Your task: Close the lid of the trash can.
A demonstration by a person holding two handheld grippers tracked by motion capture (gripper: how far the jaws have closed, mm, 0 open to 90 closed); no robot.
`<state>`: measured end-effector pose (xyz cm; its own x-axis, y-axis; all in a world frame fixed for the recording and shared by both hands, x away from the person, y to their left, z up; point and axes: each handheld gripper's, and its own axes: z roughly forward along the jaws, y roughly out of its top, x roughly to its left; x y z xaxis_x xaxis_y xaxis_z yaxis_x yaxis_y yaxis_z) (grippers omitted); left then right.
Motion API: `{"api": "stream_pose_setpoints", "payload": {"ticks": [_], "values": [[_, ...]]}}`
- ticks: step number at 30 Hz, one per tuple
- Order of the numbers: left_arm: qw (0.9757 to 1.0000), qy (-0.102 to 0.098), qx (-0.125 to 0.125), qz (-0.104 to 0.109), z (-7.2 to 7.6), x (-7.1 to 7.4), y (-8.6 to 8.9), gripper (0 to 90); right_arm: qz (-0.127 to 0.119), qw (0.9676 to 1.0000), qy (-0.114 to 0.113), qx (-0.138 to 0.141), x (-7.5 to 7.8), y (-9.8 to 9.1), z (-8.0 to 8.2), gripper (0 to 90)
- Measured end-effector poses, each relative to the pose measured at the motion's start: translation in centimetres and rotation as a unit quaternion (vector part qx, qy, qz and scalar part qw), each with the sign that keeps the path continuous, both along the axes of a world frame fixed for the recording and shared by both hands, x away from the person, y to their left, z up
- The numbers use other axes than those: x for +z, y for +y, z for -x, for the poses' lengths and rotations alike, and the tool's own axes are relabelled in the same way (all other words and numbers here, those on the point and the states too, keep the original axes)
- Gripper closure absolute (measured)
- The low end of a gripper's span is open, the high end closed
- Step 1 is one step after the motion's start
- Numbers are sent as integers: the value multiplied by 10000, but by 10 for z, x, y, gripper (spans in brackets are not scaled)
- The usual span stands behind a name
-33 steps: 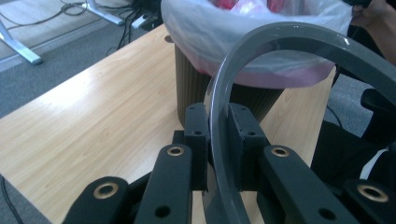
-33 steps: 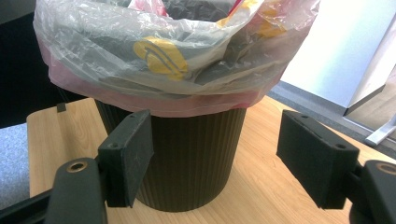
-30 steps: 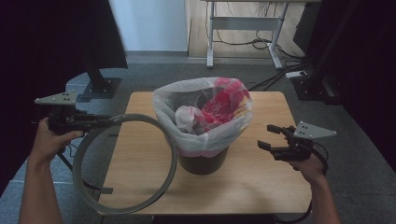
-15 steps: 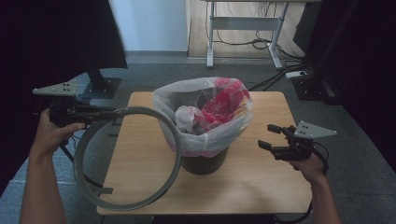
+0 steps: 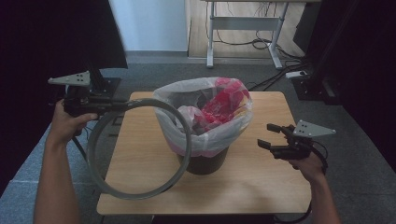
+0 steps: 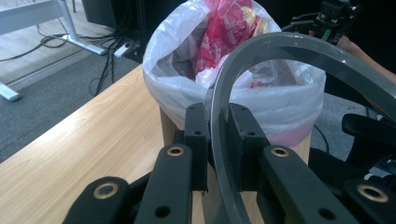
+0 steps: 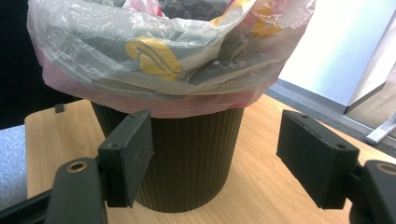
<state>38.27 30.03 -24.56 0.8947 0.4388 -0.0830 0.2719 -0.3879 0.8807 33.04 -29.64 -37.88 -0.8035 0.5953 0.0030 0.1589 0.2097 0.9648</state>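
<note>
A dark ribbed bin (image 5: pixel 205 163) stands mid-table, lined with a clear bag (image 5: pixel 205 135) holding red and yellow wrappers (image 5: pixel 219 107). My left gripper (image 5: pixel 122 106) is shut on the top edge of a large grey ring (image 5: pixel 140 195), which hangs tilted above the table, its right side overlapping the bin's left side. In the left gripper view the ring (image 6: pixel 299 46) runs between the jaws of my left gripper (image 6: pixel 217 119) toward the bag (image 6: pixel 243 98). My right gripper (image 5: pixel 267 135) is open, level, right of the bin. In the right gripper view the gripper (image 7: pixel 219 154) faces the bin (image 7: pixel 187 158) and bag (image 7: pixel 154 60).
The wooden table (image 5: pixel 261 186) has bare room in front of and right of the bin. Behind it are a white-legged desk (image 5: pixel 210 42) and floor cables (image 5: pixel 261 44). A black stand base (image 5: pixel 105 84) sits at the left, a power strip (image 5: pixel 296 74) at the right.
My left hand has carried the ring up and to the right, so the ring now overlaps the bin's left side. The right gripper has stayed still and open.
</note>
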Motion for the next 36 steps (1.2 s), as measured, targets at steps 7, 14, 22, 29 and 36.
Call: {"api": "stream_pose_setpoints", "payload": {"ticks": [7,14,22,29,36], "values": [[10000,76,-47,-2,-22,2,-17,791,-4,10000,27,-28,-1,-1,-2,263],[9999,103,-31,-109,-39,6,-36,791,29,10000,43,-20,-4,-3,-4,262],[9999,73,-74,-107,-49,8,-51,791,-4,10000,47,-44,-6,-5,-4,262],[9999,91,-47,-111,-56,10,-61,791,7,10000,43,-64,-4,-7,-3,262],[9999,93,38,-122,-68,12,-73,791,10,9999,56,-89,-4,-8,-3,262]]}}
